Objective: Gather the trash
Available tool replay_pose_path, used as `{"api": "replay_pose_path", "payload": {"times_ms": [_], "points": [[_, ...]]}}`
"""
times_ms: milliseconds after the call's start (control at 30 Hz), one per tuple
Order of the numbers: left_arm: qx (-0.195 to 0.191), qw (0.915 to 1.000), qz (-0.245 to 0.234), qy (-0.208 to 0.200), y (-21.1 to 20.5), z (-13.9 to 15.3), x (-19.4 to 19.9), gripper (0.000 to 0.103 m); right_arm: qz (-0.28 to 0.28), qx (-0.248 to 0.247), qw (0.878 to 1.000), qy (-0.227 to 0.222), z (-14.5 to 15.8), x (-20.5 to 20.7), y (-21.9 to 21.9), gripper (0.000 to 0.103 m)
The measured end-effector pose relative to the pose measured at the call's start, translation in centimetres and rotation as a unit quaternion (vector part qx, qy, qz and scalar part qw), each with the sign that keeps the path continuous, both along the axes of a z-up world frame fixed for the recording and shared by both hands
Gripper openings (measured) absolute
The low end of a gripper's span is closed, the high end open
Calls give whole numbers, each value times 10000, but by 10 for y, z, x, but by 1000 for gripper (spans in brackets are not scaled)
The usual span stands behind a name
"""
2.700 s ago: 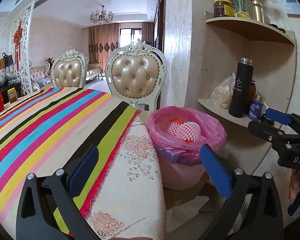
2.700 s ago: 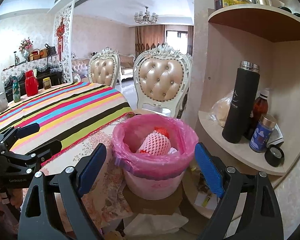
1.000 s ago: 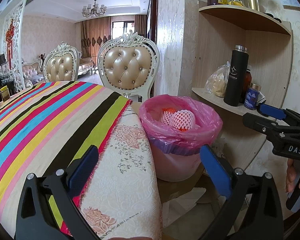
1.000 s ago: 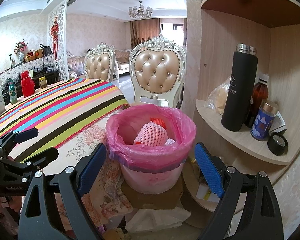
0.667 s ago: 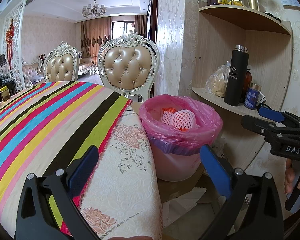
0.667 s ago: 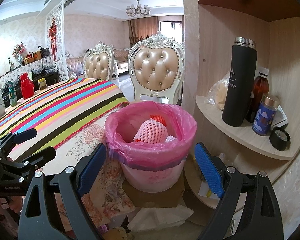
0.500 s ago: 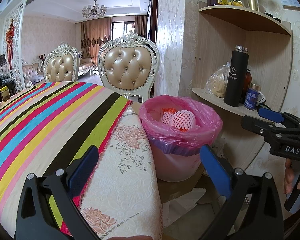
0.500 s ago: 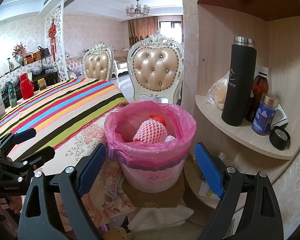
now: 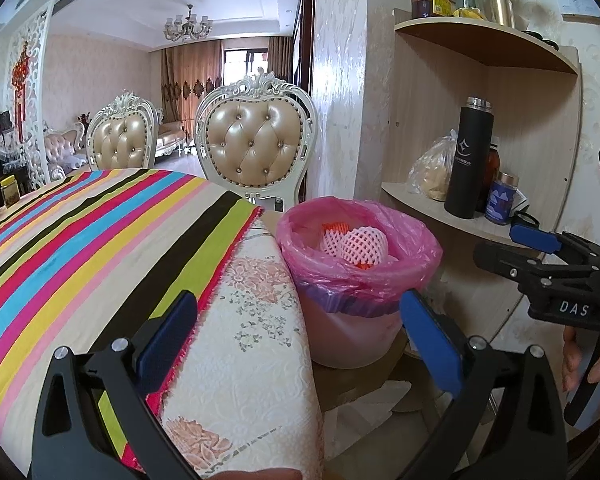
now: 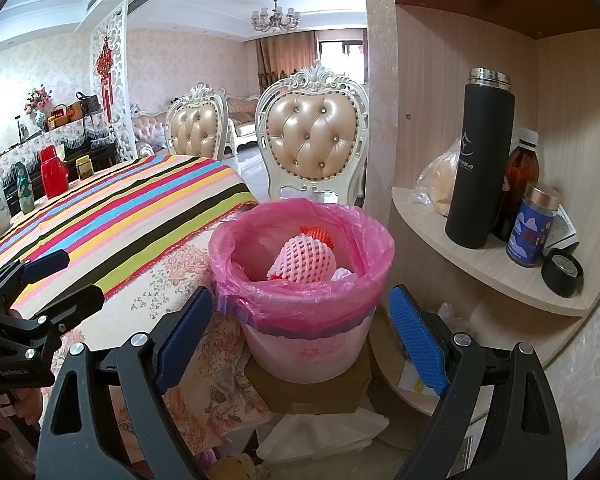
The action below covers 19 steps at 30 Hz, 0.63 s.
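Observation:
A white bin with a pink liner point(image 10: 300, 300) stands beside the table; it also shows in the left wrist view point(image 9: 360, 272). Inside lie pink foam fruit nets point(image 10: 304, 260), a red-orange net and white paper. My right gripper point(image 10: 300, 336) is open and empty, its blue pads either side of the bin's near wall. My left gripper point(image 9: 300, 336) is open and empty, over the table's edge, left of the bin. Each gripper shows in the other's view: the right one point(image 9: 540, 256), the left one point(image 10: 48, 280).
The round table has a striped cloth point(image 9: 80, 240) over a floral cloth point(image 9: 252, 340). A corner shelf point(image 10: 484, 276) holds a black flask point(image 10: 480, 160), bottles and a tape roll. Two tufted chairs point(image 10: 316, 132) stand behind. White paper and cardboard point(image 10: 320, 428) lie on the floor.
Both grippers have drifted slightly lower and closer to the bin since 2.7 s ago. Over the last second almost nothing has moved. Both jaws stay open.

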<state>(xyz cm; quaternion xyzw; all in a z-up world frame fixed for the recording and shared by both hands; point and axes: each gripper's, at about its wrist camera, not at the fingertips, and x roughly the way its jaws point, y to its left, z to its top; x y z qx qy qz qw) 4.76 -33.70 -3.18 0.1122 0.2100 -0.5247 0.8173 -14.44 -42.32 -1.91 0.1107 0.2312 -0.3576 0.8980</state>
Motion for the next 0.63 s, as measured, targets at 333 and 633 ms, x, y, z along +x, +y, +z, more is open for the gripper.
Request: {"api": "replay_pose_path", "payload": {"times_ms": [333,633], "points": [[-60,9994,-82,-317,0,1,-11,98,4,25,10000,8,-5,1,1,84],[-62,9999,-82,9,1,3,1,98,129,81,9999,-10,-9,7,-1,84]]}}
